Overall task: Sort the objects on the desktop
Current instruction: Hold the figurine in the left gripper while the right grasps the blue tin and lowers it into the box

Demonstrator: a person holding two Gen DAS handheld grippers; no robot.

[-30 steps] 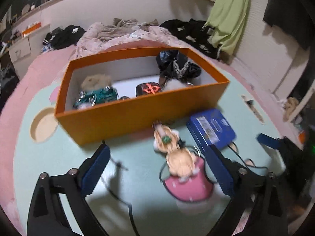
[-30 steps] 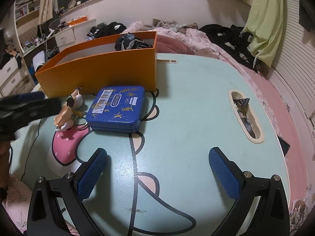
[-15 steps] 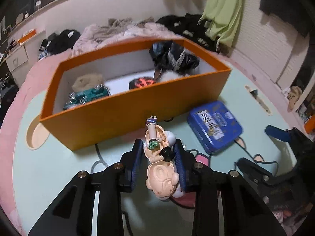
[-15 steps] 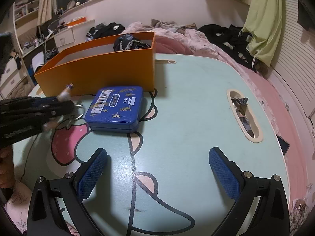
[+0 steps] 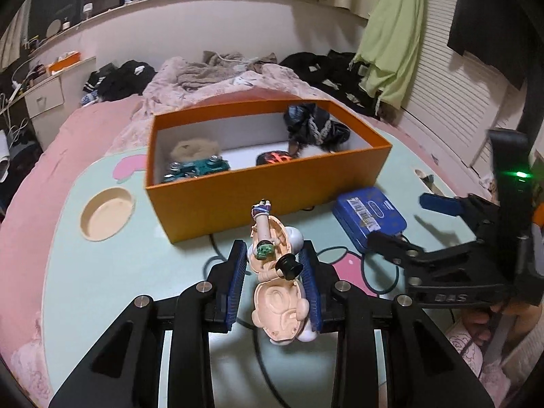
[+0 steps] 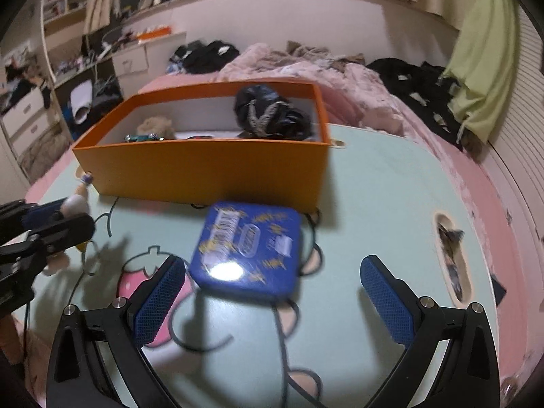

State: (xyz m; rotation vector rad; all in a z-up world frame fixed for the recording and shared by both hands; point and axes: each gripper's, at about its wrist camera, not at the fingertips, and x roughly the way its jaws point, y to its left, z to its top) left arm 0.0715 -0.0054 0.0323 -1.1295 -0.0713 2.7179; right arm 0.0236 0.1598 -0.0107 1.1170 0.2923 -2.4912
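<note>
A small peach-coloured figurine (image 5: 272, 272) is clenched between the pads of the left tongs (image 5: 273, 282), at 6 o'clock from the orange box (image 5: 265, 187). It is judged light, stiff and fragile at its thin limbs, so the body is held. The right tongs (image 6: 272, 301) are released over the blue tin (image 6: 248, 248) on the counter (image 6: 374, 204).

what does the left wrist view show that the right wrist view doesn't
Only the left wrist view: the left gripper shut on the figurine, seen in full, the round recess in the table, and the green toy clearly inside the box.

Only the right wrist view: the right gripper open and empty from behind, and the slot in the table in full.

Both: the orange box, the blue tin on the table, and the dark bundle in the box.
</note>
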